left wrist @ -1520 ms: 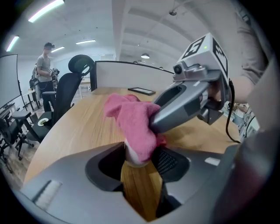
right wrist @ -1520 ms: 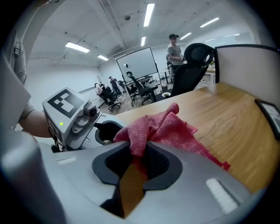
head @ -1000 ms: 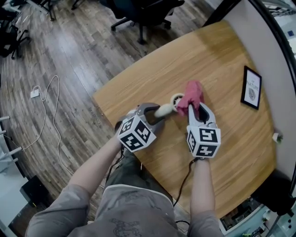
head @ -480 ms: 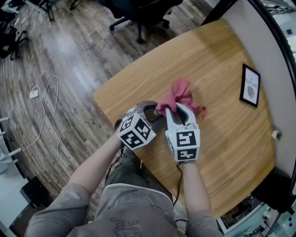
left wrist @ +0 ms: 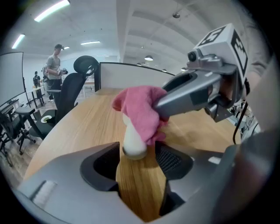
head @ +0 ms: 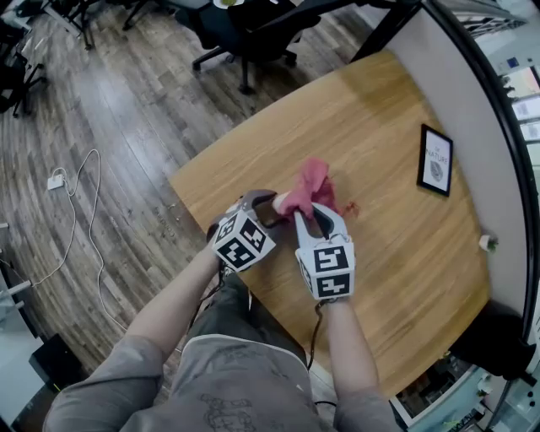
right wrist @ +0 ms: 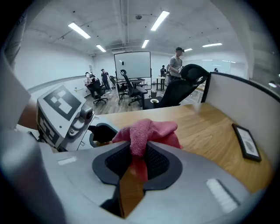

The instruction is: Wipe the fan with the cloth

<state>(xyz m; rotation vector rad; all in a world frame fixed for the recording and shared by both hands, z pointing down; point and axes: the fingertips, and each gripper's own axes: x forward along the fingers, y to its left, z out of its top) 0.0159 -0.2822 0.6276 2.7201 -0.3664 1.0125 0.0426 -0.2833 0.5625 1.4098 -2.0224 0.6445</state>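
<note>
The small white fan lies on the wooden table (head: 396, 135); only its pale handle (left wrist: 133, 142) shows, and the pink cloth (head: 310, 187) drapes over its head. My left gripper (head: 268, 207) has the handle's butt between its jaws, which are opening; a gap shows beside the handle. My right gripper (head: 310, 215) is shut on the cloth (right wrist: 146, 131), a bunched fold pinched between its pads. In the left gripper view the right gripper (left wrist: 162, 107) presses the cloth (left wrist: 140, 107) onto the fan from the right. The two grippers sit side by side, nearly touching.
A black framed picture (head: 436, 160) lies on the table at the right. A small white object (head: 486, 243) sits by the partition at the far right edge. Beyond the table's far edge stand an office chair (head: 245, 25) and a floor cable (head: 76, 169).
My right gripper has carried the cloth leftward, over the fan's head, up against the left gripper. The fan's head, visible a second ago, is now covered. The left gripper stayed put.
</note>
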